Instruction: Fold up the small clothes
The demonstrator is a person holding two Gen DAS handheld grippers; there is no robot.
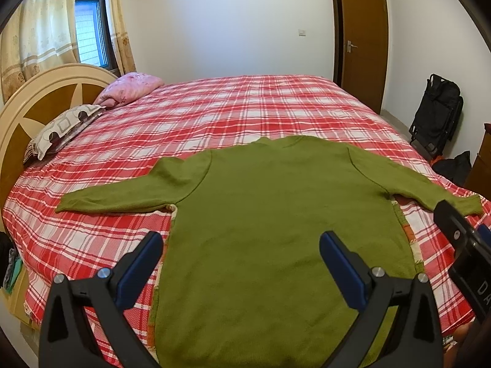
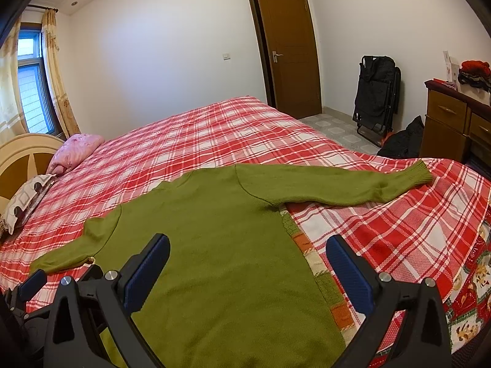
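Note:
A green knitted sweater (image 1: 276,214) lies flat on the red plaid bed (image 1: 214,113), back up, collar away from me, both sleeves spread out sideways. My left gripper (image 1: 241,242) hovers open above the sweater's lower left part, nothing between its blue pads. In the right wrist view the same sweater (image 2: 214,239) fills the foreground, its right sleeve (image 2: 353,187) reaching toward the bed's edge. My right gripper (image 2: 248,248) is open over the sweater's lower right side, holding nothing. The left gripper's body (image 2: 33,279) shows at the lower left there.
A pink bundle (image 1: 132,90) and a patterned pillow (image 1: 61,128) lie by the headboard (image 1: 36,101). Beyond the bed stand a brown door (image 2: 288,52), a folded black chair (image 2: 376,95), a dark bag (image 2: 402,141) and a wooden dresser (image 2: 454,119).

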